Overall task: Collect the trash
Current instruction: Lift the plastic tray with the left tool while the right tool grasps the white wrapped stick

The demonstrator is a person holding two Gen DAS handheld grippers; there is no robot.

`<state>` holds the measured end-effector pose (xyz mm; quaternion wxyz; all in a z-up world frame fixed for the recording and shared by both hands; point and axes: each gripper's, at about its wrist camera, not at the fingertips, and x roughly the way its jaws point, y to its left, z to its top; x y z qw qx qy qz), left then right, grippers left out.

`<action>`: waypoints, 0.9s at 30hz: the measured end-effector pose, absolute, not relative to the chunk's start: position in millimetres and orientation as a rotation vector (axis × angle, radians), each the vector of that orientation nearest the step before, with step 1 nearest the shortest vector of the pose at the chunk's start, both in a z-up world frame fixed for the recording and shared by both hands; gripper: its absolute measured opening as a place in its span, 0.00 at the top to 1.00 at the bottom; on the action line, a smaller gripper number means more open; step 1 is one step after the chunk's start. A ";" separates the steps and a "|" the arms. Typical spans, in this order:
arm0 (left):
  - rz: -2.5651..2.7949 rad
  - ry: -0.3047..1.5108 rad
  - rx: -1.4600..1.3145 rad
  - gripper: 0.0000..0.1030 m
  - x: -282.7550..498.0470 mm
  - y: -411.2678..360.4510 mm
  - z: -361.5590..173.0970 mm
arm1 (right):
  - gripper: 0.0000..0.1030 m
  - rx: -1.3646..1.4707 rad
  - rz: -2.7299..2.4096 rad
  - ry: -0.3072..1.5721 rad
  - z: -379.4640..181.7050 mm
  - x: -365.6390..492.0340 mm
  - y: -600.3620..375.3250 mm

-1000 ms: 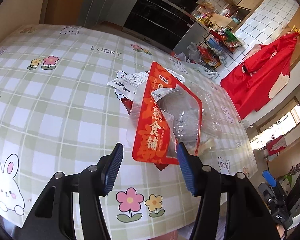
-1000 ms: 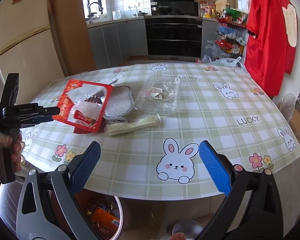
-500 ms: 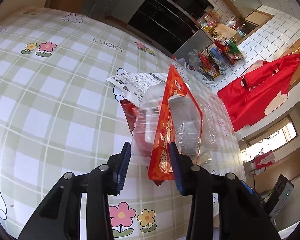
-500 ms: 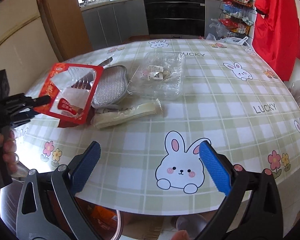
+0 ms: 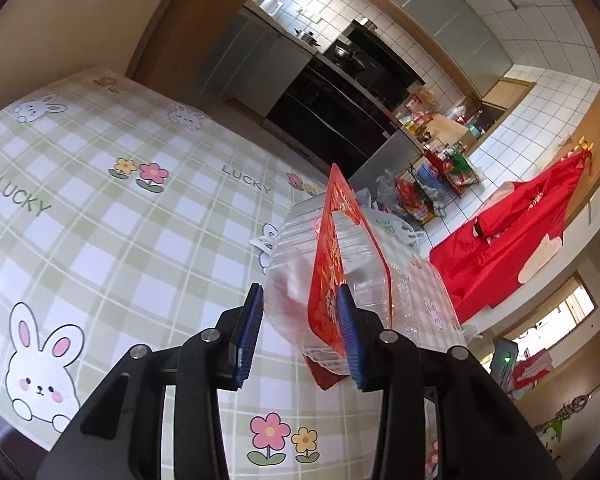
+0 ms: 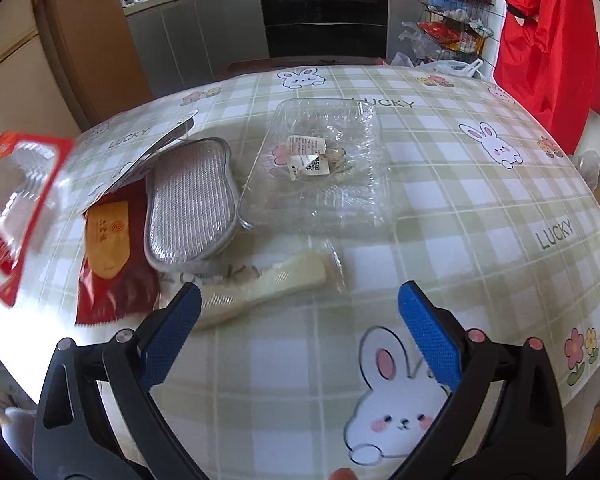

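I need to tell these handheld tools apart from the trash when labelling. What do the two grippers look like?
Both look alike. The left gripper and right gripper each have two black plastic arms with open cut-outs and round silver rivets. Each arm ends in a flat bright blue pad with fine ribbed texture. No cables or markings show, and no sleeve is in view.

Two clear trays [image 6: 324,168] [image 5: 300,280], one red wrapper [image 6: 112,264], one grey pad [image 6: 190,204], one cream strip [image 6: 268,286], one white packet [image 6: 152,152].

Left tongs [image 5: 300,334] angled downward, blue pads partly closed and pressing on a red-edged clear package [image 5: 332,280]. Right tongs [image 6: 300,338] pitched steeply down, blue pads spread wide, nothing between them.
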<state>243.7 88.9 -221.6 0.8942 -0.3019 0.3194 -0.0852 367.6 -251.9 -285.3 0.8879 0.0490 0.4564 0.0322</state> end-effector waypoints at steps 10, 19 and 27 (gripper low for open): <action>-0.091 0.648 -0.656 0.65 213.1 118.7 -224.2 | 0.06 -0.075 0.025 1.019 -307.9 384.0 -200.7; -0.109 0.654 -0.683 0.65 205.6 120.4 -231.5 | 0.06 -0.036 0.058 1.094 -317.0 361.9 -231.3; -0.123 0.678 -0.684 0.65 199.5 113.5 -236.0 | 0.29 -0.011 0.089 1.107 -312.5 352.8 -247.5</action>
